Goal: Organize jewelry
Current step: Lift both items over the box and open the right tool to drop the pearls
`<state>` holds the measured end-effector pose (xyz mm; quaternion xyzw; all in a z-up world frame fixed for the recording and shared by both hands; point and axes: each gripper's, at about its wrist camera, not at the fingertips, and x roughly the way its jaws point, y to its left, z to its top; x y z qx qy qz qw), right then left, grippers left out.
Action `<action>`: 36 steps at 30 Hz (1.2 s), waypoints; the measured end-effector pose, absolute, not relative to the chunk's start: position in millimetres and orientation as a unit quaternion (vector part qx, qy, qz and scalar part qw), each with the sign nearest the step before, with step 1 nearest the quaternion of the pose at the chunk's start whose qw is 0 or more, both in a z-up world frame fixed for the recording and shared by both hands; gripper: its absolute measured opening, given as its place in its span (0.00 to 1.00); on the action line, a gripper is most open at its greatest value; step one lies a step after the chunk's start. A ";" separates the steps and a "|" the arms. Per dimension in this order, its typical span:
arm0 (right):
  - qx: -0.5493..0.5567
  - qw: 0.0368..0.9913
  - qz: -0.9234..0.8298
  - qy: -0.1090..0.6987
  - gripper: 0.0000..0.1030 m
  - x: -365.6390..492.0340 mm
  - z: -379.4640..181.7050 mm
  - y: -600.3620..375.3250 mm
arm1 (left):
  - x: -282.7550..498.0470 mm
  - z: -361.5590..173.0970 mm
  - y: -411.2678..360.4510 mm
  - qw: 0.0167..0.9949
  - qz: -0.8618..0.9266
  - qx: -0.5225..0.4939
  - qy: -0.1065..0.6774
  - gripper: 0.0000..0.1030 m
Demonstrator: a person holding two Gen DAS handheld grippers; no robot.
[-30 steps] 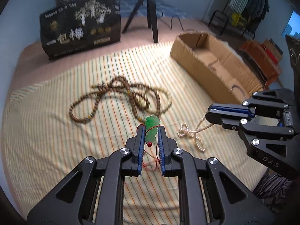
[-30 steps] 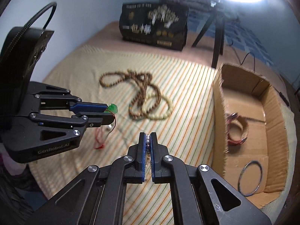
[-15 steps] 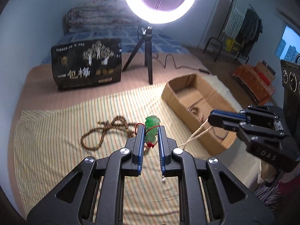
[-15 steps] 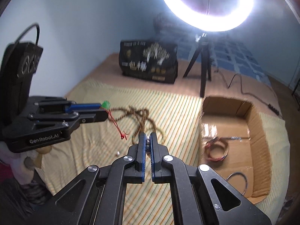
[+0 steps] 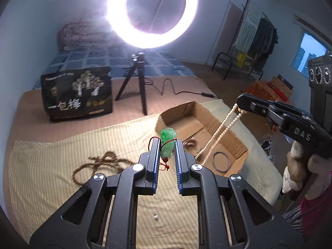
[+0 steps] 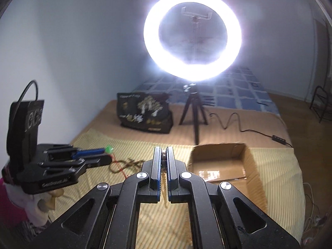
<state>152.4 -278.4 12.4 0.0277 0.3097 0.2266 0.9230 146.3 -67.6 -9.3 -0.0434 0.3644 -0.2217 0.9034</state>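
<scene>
Left wrist view: left gripper (image 5: 167,145) clamps the jade pendant (image 5: 168,140), right gripper (image 5: 240,101) pinches the pearl strand (image 5: 220,132), both unboxed; cardboard box (image 5: 238,143) holds a bangle (image 5: 222,161), brown beads (image 5: 99,161) remain on the cloth

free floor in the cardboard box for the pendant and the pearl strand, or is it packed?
Cardboard box: the far end by the back wall is bare. The near end is crowded, with a coiled bracelet and a metal bangle. Outside it, striped cloth left of the brown bead necklace is bare.
</scene>
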 end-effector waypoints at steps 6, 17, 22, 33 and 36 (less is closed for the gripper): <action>0.034 0.934 0.180 0.306 0.03 165.5 12.5 -313.0 | 153.2 -6.3 -101.4 0.898 -0.249 -0.043 0.361 0.12; 0.040 0.932 0.126 0.336 0.03 196.8 -11.6 -354.4 | 166.3 -29.3 -162.2 0.880 -0.282 -0.031 0.381 0.12; 0.051 0.925 0.114 0.360 0.03 211.4 -30.0 -365.1 | 171.8 -41.5 -181.1 0.872 -0.290 -0.027 0.393 0.12; 0.026 0.906 0.099 0.412 0.03 226.6 -68.5 -363.0 | 182.8 -77.5 -211.0 0.851 -0.300 -0.017 0.430 0.12; 0.022 0.901 0.096 0.422 0.03 229.8 -75.6 -362.3 | 183.0 -88.4 -217.3 0.845 -0.301 -0.010 0.442 0.12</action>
